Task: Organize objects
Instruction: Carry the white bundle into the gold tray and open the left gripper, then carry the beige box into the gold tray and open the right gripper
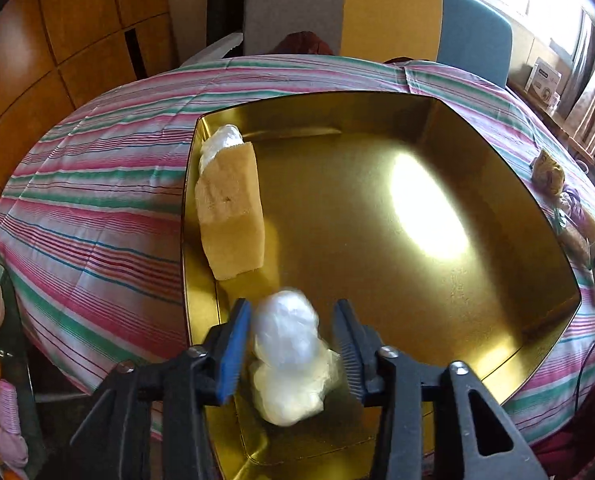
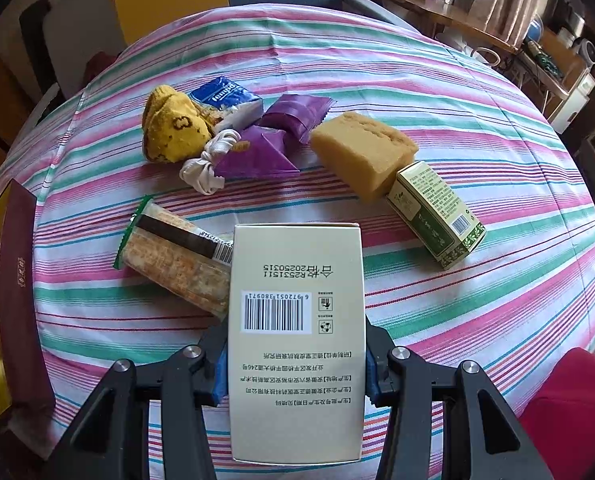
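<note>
My left gripper (image 1: 293,354) hangs over the gold tray (image 1: 497,184) with its jaws spread and clear of the plastic-wrapped bundle (image 1: 287,356) between them; blur suggests the bundle is dropping or settling at the tray's 6 o'clock edge. The sponge block (image 1: 233,212) and another plastic wrap (image 1: 222,142) lie along the tray's 9 o'clock side. To finish this step well, I would lift the left straight up so neither pad drags the plastic.

My right gripper (image 2: 295,376) pinches the white barcode box (image 2: 297,320) on both sides. Its other items sit beyond: snack pack (image 2: 173,256) at 10, green box (image 2: 437,216) at 2, with a second sponge (image 2: 361,152) touching it.
</note>
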### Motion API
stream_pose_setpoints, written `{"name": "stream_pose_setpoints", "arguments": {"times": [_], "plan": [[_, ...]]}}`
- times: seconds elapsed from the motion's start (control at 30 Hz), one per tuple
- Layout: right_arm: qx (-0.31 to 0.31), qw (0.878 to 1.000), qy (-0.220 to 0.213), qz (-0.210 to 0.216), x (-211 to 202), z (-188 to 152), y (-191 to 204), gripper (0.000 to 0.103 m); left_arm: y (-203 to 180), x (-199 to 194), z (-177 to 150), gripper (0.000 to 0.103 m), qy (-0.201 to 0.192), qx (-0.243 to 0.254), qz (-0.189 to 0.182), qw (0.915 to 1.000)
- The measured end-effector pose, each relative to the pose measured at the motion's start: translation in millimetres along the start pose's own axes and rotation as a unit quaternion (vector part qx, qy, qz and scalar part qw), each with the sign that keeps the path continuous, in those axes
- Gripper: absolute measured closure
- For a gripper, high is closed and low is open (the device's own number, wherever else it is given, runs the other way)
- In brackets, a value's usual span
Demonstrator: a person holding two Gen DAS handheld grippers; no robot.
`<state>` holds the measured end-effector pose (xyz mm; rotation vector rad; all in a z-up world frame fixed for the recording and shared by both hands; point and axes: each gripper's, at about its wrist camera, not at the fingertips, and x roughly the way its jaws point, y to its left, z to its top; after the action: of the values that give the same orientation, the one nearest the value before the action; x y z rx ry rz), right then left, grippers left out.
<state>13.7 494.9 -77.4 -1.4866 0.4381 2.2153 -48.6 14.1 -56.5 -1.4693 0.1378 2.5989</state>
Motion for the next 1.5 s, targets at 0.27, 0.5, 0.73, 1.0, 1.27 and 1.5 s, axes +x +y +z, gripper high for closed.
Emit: {"name": "stream_pose_setpoints", "arguments": {"times": [0.27, 0.5, 0.73, 1.0, 1.27, 1.5], "plan": [[0.011, 1.0, -0.011, -0.009, -2, 1, -4, 0.053, 13, -31, -2, 0.037, -0.038, -0.007, -0.01, 0.9992], [0.052, 0.996, -0.077, 0.004, -32, 0, -17, 0.053, 47, -64, 4, 0.037, -0.092, -0.063, -0.002, 0.9937], [0.017, 0.988, -0.138, 0.067, -94, -3, 35, 0.053, 79, -58, 2, 0.037, -0.083, -0.115, 0.001, 0.9898], [-0.177, 0.959, -0.109, 0.194, -117, -29, 225, 0.053, 90, -55, -7, 0.038, -0.085, -0.126, -0.007, 0.9884], [-0.276, 0.939, -0.015, 0.203, -57, -70, 366, 0.053, 106, -49, -10, 0.038, -0.077, -0.152, -0.015, 0.9853], [-0.298, 0.925, 0.04, 0.231, -21, -102, 402, 0.043, 111, -45, -12, 0.038, -0.07, -0.157, -0.006, 0.985]]}}
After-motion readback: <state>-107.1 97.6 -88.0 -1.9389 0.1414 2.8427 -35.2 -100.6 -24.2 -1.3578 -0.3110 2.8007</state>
